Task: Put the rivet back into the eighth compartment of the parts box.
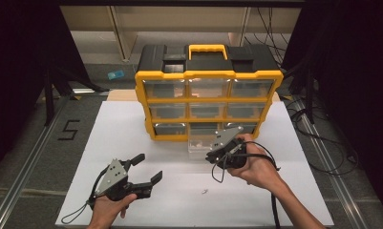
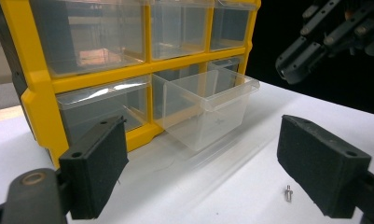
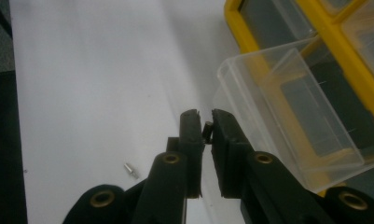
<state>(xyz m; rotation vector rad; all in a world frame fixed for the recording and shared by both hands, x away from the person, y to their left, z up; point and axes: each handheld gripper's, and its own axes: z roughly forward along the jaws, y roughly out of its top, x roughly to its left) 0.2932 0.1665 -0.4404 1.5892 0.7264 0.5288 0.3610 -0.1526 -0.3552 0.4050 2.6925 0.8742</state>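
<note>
The likeliest slip here is the small dark part dropping before it reaches the open drawer; it is pinched only at the very tips of the right gripper, whose jaws are clenched nearly together on it, so a small tilt or a loosening of the hand could let it fall onto the white table short of the drawer's rim; judged from the right gripper view, the tips sit just beside the drawer's near corner and not yet over its cavity, so a release now would probably miss. The clear drawer stands pulled out of the bottom row of the yellow organizer and could be nudged askew by the jaws. A second small metal part lies loose on the table, near the right-hand jaw of the left gripper and not between the pads; that gripper's jaws stand wide apart, empty, low over the table.
</note>
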